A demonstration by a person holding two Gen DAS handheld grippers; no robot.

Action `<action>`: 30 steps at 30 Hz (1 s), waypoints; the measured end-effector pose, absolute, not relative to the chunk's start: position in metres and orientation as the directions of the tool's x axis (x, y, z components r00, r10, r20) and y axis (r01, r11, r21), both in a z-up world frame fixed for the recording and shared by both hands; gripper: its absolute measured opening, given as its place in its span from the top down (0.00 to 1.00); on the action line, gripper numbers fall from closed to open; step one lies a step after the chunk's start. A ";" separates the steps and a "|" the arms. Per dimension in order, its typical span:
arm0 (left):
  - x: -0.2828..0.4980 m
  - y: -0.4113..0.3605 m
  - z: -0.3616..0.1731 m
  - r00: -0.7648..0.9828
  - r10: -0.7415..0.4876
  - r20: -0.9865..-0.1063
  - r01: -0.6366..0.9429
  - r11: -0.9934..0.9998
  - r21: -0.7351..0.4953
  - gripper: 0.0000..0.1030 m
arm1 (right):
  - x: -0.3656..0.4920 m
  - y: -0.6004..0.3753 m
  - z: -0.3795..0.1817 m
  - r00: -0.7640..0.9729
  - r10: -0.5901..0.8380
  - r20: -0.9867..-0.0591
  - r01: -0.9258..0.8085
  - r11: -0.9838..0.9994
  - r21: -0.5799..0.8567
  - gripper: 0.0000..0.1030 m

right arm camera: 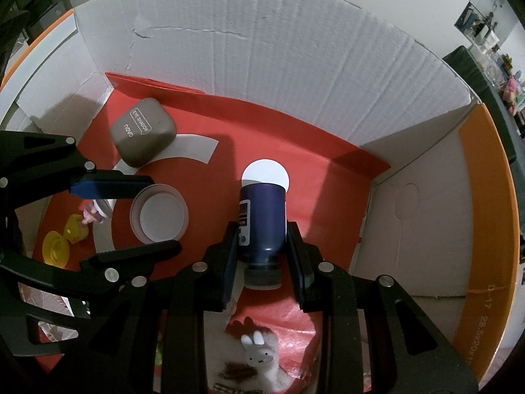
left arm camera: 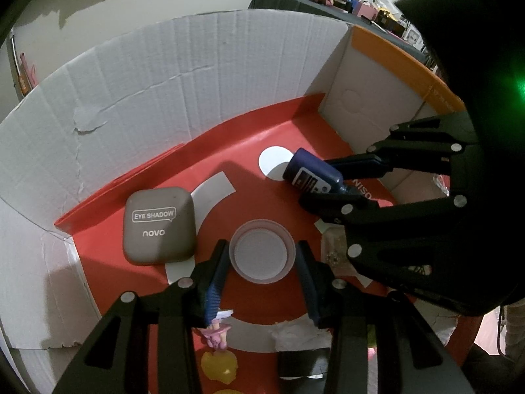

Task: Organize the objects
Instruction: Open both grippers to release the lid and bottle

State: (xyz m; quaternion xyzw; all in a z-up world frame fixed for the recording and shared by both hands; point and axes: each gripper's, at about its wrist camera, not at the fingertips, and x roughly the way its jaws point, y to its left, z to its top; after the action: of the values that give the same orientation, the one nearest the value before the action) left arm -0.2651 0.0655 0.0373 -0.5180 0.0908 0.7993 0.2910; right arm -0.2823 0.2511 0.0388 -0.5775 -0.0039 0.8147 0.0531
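Both grippers are inside a cardboard box (left arm camera: 183,75) with a red floor. My left gripper (left arm camera: 262,256) is open, its jaws on either side of a clear round lid (left arm camera: 262,250), not touching it; the same lid shows in the right wrist view (right arm camera: 159,212). My right gripper (right arm camera: 262,233) holds a dark blue bottle (right arm camera: 262,216) lying on its side, fingers at both sides of its lower body; the bottle also shows in the left wrist view (left arm camera: 311,172). A grey "EYE SHADOW novo" case (left arm camera: 159,225) lies at the left.
A small pink figurine (left arm camera: 216,331) and yellow toy pieces (left arm camera: 220,366) lie near the left gripper's base. A packet with a white rabbit figure (right arm camera: 257,351) lies under the right gripper. Box walls (right arm camera: 262,49) close in on all sides.
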 end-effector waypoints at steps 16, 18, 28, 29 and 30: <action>-0.265 0.068 0.042 -0.292 0.388 -0.874 -0.547 -0.817 -0.180 0.57 | -0.273 0.250 0.050 -0.326 0.100 -0.940 -0.086 -0.993 -0.076 0.73; -0.264 0.065 0.043 -0.290 0.393 -0.872 -0.540 -0.820 -0.190 0.55 | -0.271 0.248 0.052 -0.327 0.105 -0.939 -0.083 -0.993 -0.083 0.73; -0.277 0.060 0.055 -0.306 0.394 -0.867 -0.525 -0.829 -0.192 0.53 | -0.258 0.242 0.066 -0.343 0.112 -0.933 -0.095 -0.992 -0.085 0.73; -0.276 0.059 0.057 -0.314 0.392 -0.865 -0.525 -0.831 -0.187 0.52 | -0.256 0.241 0.068 -0.344 0.112 -0.932 -0.094 -0.992 -0.085 0.73; -0.275 0.058 0.060 -0.325 0.392 -0.861 -0.525 -0.832 -0.180 0.51 | -0.254 0.240 0.070 -0.347 0.110 -0.931 -0.093 -0.992 -0.082 0.73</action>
State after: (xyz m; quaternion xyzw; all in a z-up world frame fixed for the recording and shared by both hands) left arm -0.2747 0.0576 0.0597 -0.5075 0.0660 0.8113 0.2825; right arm -0.2537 0.2403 0.0701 -0.5679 -0.0072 0.8207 0.0619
